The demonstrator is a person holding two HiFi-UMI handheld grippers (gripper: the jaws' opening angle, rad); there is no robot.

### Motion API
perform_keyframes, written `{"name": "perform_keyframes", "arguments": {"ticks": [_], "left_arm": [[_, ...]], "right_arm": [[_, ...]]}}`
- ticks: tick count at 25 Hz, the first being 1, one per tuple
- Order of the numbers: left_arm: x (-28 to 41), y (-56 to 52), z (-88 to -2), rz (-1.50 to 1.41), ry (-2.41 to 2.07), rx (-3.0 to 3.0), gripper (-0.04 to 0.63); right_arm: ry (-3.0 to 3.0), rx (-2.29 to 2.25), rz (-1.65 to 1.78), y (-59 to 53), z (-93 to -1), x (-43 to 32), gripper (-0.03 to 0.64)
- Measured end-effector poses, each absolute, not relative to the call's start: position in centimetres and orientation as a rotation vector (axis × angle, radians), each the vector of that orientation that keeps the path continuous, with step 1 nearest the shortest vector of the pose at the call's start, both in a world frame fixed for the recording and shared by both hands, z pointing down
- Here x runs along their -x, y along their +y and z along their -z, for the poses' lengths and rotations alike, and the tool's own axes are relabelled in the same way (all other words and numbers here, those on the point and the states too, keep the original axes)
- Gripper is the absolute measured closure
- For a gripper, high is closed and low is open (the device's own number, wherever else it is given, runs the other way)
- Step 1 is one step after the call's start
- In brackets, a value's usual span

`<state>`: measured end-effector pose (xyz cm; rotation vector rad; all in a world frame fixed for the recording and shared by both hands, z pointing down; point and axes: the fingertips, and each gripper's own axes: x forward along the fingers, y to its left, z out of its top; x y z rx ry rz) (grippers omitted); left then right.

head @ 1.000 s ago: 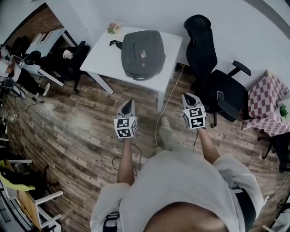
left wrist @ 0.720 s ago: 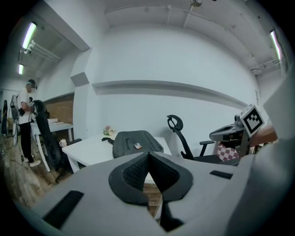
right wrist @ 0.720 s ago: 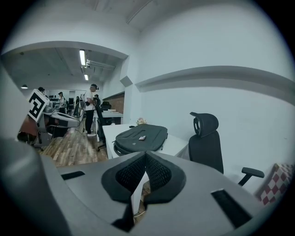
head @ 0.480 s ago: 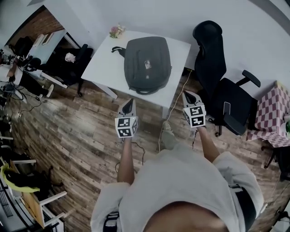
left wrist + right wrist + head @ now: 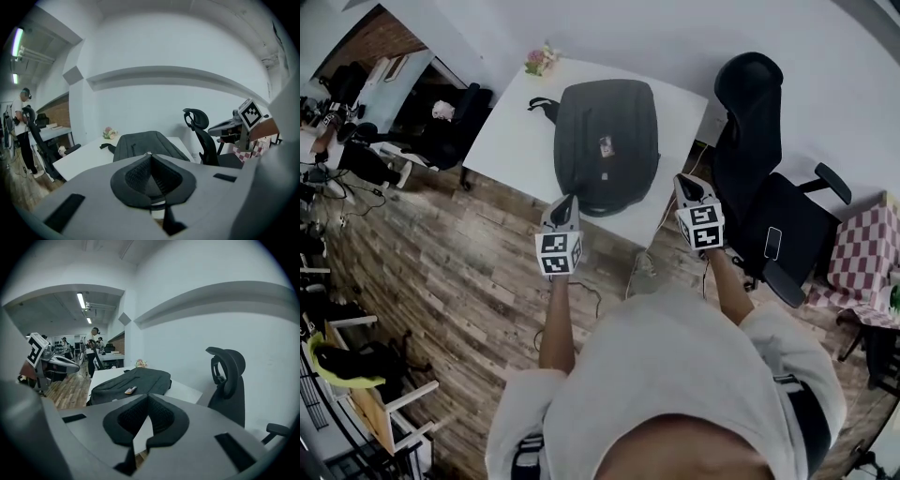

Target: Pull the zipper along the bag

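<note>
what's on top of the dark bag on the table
One small flat object lies on the bag, too small to identify. The bag lies on the white table; the tabletop beneath and its contents are hidden.

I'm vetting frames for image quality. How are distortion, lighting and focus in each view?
Head view: strong fisheye curve along the table edges, dim even light, bag reasonably sharp. Left gripper view: dark round vignette, left gripper rather soft up close, a ceiling tube glaring at upper left. Right gripper view: same vignette, right gripper looming large, bright ceiling lights far back.
</note>
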<state>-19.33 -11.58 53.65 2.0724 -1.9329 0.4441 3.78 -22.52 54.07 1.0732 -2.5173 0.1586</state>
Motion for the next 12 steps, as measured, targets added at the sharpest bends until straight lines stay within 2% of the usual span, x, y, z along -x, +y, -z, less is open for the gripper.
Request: {"name": "perform_keyframes", "arguments": {"ticks": [12], "left_arm": [[17.1,-15.1,-57.6,-0.88,-1.708,-2.24,0.569]], "right_arm": [[-2.465,-0.988,-0.253,-26.6,-58.3,-2.9,0.603]]}}
